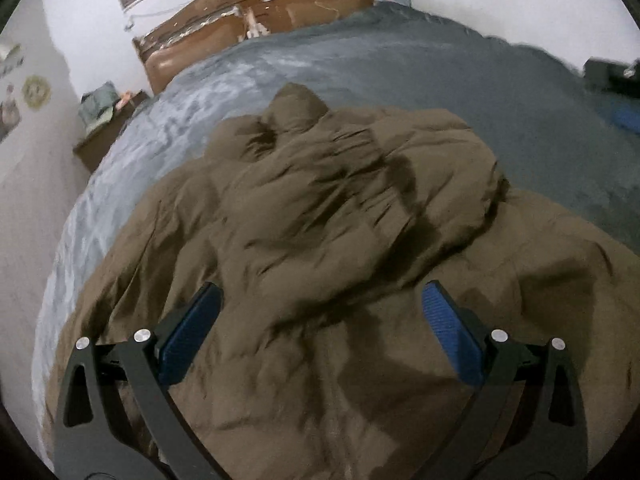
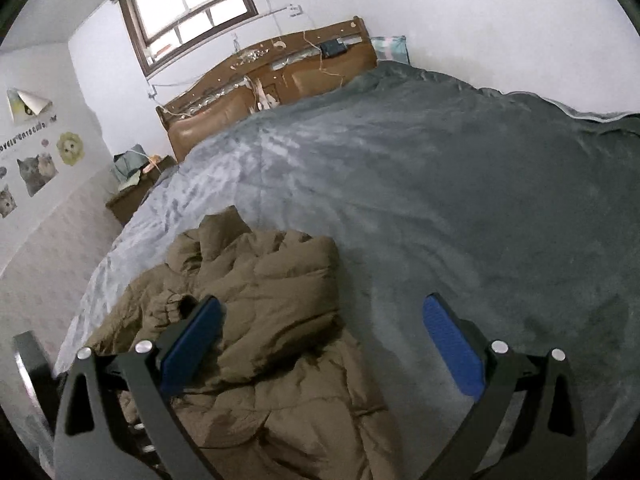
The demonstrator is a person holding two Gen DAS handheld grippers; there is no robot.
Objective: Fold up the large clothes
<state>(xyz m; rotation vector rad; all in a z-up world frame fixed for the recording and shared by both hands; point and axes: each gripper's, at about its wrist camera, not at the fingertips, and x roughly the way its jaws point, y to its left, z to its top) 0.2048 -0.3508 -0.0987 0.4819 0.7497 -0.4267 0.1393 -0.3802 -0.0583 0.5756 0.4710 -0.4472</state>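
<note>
Brown puffer jacket [image 1: 340, 240] lay crumpled on the bed, on the gray-blue blanket [image 1: 360, 80], toward the blanket's near left part, well short of the headboard [image 1: 256, 32].

Left gripper [image 1: 320, 312] hung directly above the jacket, both blue-padded fingers [image 1: 192, 332] spread wide, released, nothing between them; jacket fabric filled the whole gap and ran under both fingers. Whether the tips touched the fabric, cannot tell.

Right gripper [image 2: 322, 324] was also spread wide and empty. Jacket [image 2: 256, 320] sat under its left finger and the left half of the gap; its right finger [image 2: 452, 348] was over bare blanket [image 2: 440, 184], beside the jacket's right edge.

Jacket looked: olive-brown, quilted, puffy, heavily wrinkled, bunched in a mound at the far end, flatter spread toward the near edge. A sleeve with a gathered cuff [image 2: 176, 304] lay folded across the body on the left side. Left view was slightly motion-blurred.

Far side: window [image 2: 188, 4] above the headboard, nightstand [image 2: 136, 192] by the bed's left far corner, cat stickers [image 2: 36, 172] on the left wall.
</note>
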